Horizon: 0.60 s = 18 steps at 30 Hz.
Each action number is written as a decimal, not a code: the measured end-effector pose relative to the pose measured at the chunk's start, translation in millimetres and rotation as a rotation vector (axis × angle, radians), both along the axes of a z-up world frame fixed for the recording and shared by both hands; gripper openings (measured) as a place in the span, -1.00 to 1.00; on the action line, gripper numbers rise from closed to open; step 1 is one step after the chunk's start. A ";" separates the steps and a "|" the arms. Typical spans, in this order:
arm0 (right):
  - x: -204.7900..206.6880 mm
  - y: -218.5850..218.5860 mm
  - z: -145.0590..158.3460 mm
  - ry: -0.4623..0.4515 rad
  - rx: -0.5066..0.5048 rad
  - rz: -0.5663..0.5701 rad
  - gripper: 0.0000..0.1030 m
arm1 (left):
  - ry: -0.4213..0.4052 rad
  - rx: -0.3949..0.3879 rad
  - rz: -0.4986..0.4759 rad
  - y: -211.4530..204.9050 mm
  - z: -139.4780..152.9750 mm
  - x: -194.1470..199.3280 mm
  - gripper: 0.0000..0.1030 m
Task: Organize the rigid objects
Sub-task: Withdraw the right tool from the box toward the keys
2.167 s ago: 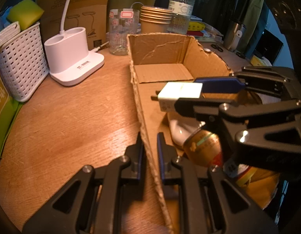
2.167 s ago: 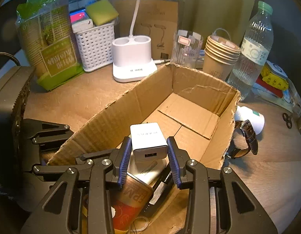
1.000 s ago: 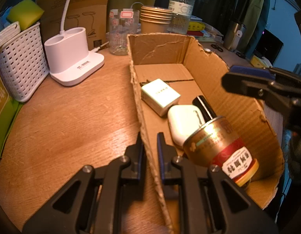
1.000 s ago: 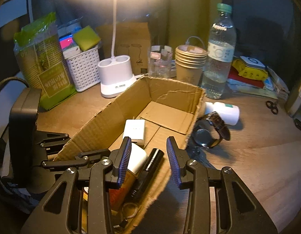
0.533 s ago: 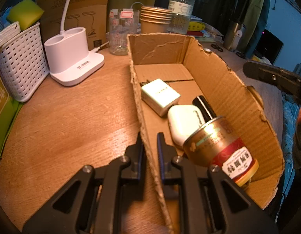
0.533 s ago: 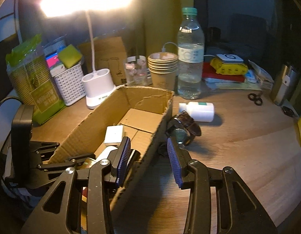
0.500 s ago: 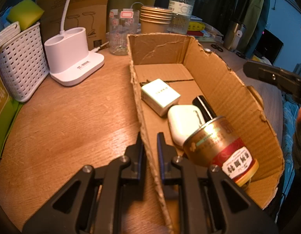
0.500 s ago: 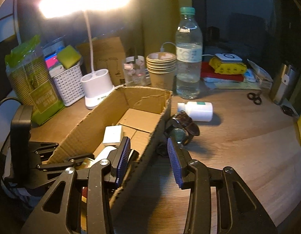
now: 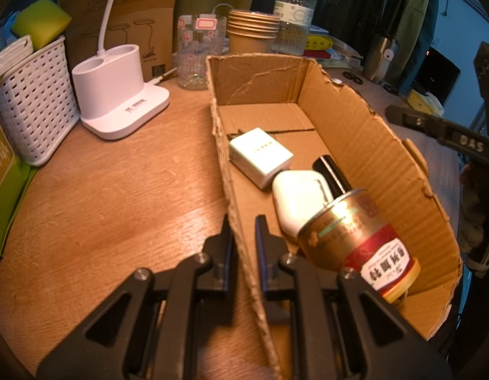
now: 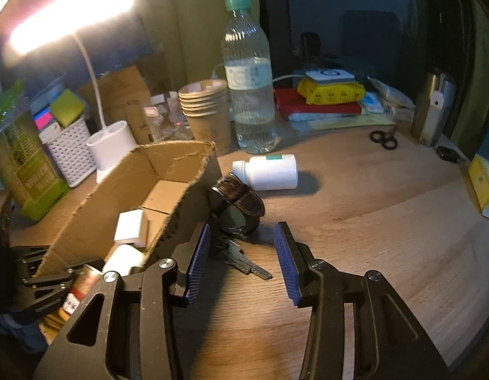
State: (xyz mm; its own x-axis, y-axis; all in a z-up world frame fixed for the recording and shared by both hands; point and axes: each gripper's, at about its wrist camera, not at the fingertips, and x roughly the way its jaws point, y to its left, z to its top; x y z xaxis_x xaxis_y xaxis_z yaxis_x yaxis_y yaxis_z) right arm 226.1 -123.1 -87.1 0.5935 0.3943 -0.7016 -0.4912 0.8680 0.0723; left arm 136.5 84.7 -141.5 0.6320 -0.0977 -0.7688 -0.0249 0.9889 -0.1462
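Note:
My left gripper [image 9: 243,234] is shut on the near left wall of the open cardboard box [image 9: 365,145]. Inside the box lie a white charger [image 9: 260,155], a white earbud case [image 9: 298,196], a black flashlight [image 9: 331,171] and a gold and red can [image 9: 355,237]. My right gripper [image 10: 241,237] is open over the wooden table just right of the box [image 10: 181,196], holding nothing. A brown-strapped watch [image 10: 236,205] lies just beyond its fingertips against the box wall. Keys [image 10: 244,262] lie on the table below the gap. A white bottle [image 10: 269,171] lies on its side farther back.
Behind the box stand a white lamp base [image 9: 117,95], a white basket [image 9: 32,101], a glass [image 9: 193,53], stacked paper cups [image 10: 206,114] and a water bottle [image 10: 249,79]. Scissors [image 10: 384,139] and a steel tumbler [image 10: 434,110] sit at the back right.
The right gripper let go of the white charger in the box, then swung right out of it to the table beside the watch and keys. The left gripper kept still.

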 end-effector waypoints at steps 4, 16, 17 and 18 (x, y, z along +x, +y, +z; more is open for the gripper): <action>10.6 5.6 -8.9 0.011 -0.036 0.007 -0.12 | 0.000 0.000 0.000 0.0 0.0 0.0 -0.75; 20.9 17.8 -43.0 0.099 -0.071 0.065 -0.12 | 0.000 0.000 0.000 0.0 0.0 0.0 -0.75; 20.9 19.1 -44.8 0.104 -0.072 0.071 -0.12 | 0.000 0.000 0.000 -0.4 -0.3 0.3 -0.75; 21.0 20.5 -46.3 0.108 -0.072 0.076 -0.12 | 0.000 0.000 0.000 0.0 0.0 0.0 -0.75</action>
State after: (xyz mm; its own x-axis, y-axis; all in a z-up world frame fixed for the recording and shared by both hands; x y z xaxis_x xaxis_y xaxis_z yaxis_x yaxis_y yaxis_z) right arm 247.1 -102.5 -133.3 0.4830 0.3815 -0.7881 -0.5485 0.8334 0.0673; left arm 136.5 84.7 -141.5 0.6320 -0.0978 -0.7687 -0.0251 0.9889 -0.1464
